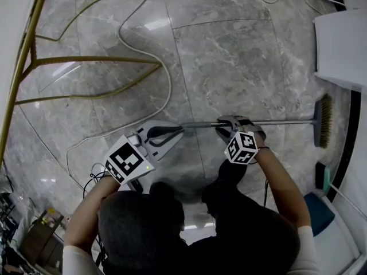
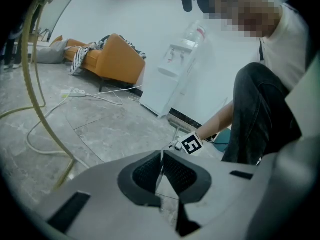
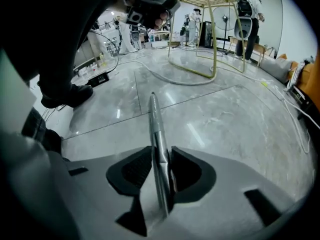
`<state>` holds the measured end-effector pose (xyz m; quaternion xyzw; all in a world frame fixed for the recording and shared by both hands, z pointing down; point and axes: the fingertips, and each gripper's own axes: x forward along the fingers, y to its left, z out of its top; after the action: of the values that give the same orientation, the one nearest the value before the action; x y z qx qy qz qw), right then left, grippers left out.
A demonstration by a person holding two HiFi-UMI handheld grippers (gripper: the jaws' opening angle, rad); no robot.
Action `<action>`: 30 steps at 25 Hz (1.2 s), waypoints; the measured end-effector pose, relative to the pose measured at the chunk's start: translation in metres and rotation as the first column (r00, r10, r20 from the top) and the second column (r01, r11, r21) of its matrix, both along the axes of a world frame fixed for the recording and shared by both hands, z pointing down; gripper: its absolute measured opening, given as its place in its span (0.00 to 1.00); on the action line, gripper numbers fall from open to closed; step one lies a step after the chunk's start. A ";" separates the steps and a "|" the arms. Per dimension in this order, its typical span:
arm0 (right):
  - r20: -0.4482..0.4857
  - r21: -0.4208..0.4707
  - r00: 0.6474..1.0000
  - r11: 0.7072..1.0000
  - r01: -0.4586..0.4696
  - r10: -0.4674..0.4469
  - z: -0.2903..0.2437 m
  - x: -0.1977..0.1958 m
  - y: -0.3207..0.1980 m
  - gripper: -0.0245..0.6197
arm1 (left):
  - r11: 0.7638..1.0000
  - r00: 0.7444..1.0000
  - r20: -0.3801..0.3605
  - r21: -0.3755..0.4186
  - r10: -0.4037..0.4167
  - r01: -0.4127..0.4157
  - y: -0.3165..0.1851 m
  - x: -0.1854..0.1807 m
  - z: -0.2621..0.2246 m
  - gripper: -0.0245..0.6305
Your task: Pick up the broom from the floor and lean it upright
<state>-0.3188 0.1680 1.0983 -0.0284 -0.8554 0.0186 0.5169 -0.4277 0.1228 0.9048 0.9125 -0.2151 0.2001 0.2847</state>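
Observation:
The broom lies flat on the grey marble floor, its bristle head (image 1: 324, 121) at the right and its thin metal handle (image 1: 281, 121) running left. My right gripper (image 1: 226, 128) sits over the middle of the handle; in the right gripper view the handle (image 3: 156, 129) runs straight between the pads, which press on both its sides, so the gripper (image 3: 161, 154) is shut on it. My left gripper (image 1: 179, 130) is at the handle's left end. In the left gripper view its jaws (image 2: 162, 156) meet at the tips, apparently pinching that end.
A white cable (image 1: 166, 67) loops over the floor beside a gold wire frame (image 1: 86, 62). A white unit (image 1: 344, 44) stands at the right, with a second brush (image 1: 323, 176) and a blue pan (image 1: 321, 211) below it. An orange sofa (image 2: 112, 59) and water dispenser (image 2: 175, 79) stand further off.

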 end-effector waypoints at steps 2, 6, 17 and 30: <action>0.006 0.013 1.000 1.000 0.015 -0.015 0.001 -0.001 0.003 0.19 | 1.000 1.000 -0.001 0.000 -0.006 0.006 -0.001 -0.001 0.001 0.06; 0.014 0.030 0.999 0.999 0.030 -0.030 -0.004 0.000 0.004 0.18 | 1.000 1.000 -0.009 0.005 -0.009 0.009 -0.004 0.001 0.001 0.06; 0.220 0.206 0.973 0.971 -0.119 0.073 -0.123 0.005 -0.077 0.17 | 0.995 0.995 0.022 0.043 -0.094 0.093 -0.045 -0.021 -0.021 0.06; 0.247 0.268 0.942 0.919 -0.290 0.225 -0.252 0.046 -0.119 0.17 | 0.998 0.998 -0.041 0.040 -0.041 0.043 -0.059 0.039 -0.126 0.06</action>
<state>-0.2726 0.0495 0.8460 0.1621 -0.8943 -0.0467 0.4144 -0.3885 0.0635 0.7783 0.9172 -0.2325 0.1714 0.2743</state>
